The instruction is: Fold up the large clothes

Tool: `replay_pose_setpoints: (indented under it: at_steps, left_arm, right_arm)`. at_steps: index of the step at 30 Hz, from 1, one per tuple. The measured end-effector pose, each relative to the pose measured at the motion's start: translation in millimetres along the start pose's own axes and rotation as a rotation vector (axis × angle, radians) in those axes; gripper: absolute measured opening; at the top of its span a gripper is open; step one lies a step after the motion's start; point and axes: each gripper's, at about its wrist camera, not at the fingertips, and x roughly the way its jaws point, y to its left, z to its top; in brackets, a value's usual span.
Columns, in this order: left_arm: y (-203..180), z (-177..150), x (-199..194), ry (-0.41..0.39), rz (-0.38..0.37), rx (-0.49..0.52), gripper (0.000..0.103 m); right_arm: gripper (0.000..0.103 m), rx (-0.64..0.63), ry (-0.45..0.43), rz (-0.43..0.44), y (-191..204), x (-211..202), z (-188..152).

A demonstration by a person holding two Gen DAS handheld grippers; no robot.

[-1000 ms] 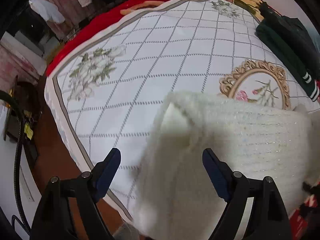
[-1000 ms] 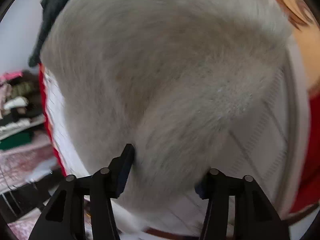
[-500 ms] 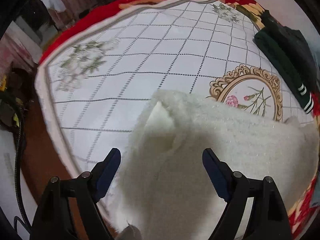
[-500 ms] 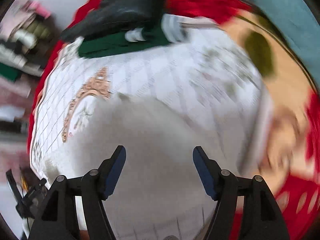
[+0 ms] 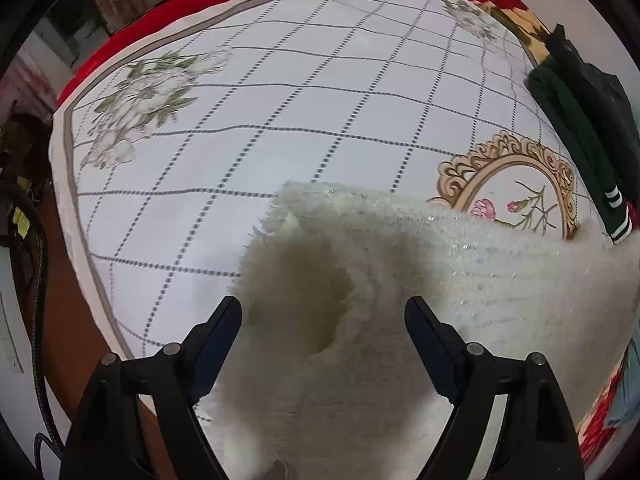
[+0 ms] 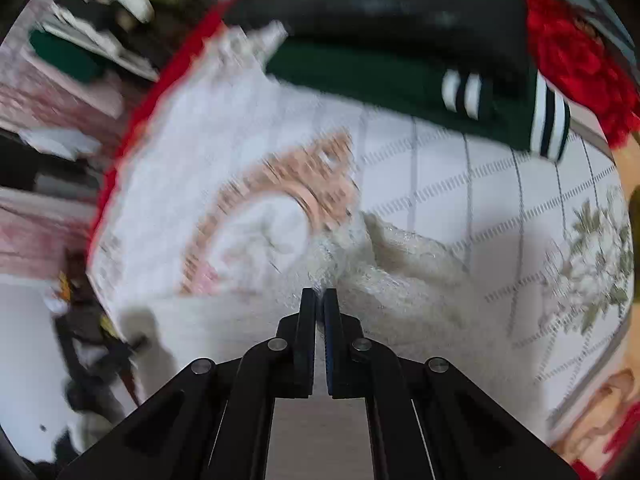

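Sweater (image 5: 400,280), white and fluffy, lies spread on the bed (image 5: 260,120), on the edge nearest the two grippers. Everything else can be placed from that sweater.

Off to the sweater's left, the quilted white bedspread runs bare, crossed by grey dotted lines, with a pale flower print (image 5: 136,96) far over toward the bed's left corner. Beyond the bed edge on that side a black cable (image 5: 38,280) hangs down past the brown floor.

Right over the sweater's near part hangs the left gripper (image 5: 323,312), its fingers spread wide with a rumpled fold of the fleece lying between them; neither finger is pressing the cloth.

Past the sweater's far edge a gold oval frame (image 5: 512,168) with pink flowers is printed on the bedspread, partly covered by the fleece. Farther to the right of the sweater, a dark green garment (image 5: 576,128) with white stripes at its cuff lies along the bed's right side, apart from the sweater.

From the other side, the right gripper (image 6: 319,294) has its fingers pressed together, pinching a raised tuft of the sweater (image 6: 400,272) at their tips. This view is blurred, but the green garment (image 6: 380,76) shows beyond the sweater with a black garment (image 6: 400,4) on top of it.
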Motion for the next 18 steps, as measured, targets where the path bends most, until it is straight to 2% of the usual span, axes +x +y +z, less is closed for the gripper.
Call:
replay_pose_setpoints:
  at_steps: [3,7,9,10,11,12,13,15,18]
  left_arm:
    - [10,-2,-1,0.007,0.002,-0.028,0.083]
    - [18,1,2,0.024,-0.032,-0.089,0.083]
    - [22,4,8,0.041,-0.096,-0.155,0.082]
    - [22,6,11,0.041,-0.121,-0.179,0.074]
    - [24,6,13,0.035,-0.110,-0.195,0.063]
    - [24,6,12,0.027,-0.091,-0.195,0.030]
    - [25,4,8,0.011,-0.103,-0.199,0.018]
    - [28,-8,-18,-0.059,-0.142,-0.214,0.015]
    - [26,-29,-57,-0.106,-0.155,-0.205,0.013]
  right_arm:
    - [0.004,0.018,-0.041,0.027,11,12,12]
    - [0.004,-0.008,0.026,-0.096,17,56,33]
    - [0.004,0.011,0.050,-0.108,15,68,34]
    - [0.004,0.014,0.051,-0.111,14,69,34]
    - [0.004,0.018,0.049,-0.108,13,67,34]
    - [0.004,0.022,0.047,-0.108,13,66,34]
    - [0.004,0.030,0.042,-0.109,12,63,34]
    - [0.004,0.048,0.029,-0.098,11,59,34]
    - [0.003,0.051,-0.012,-0.099,16,52,34]
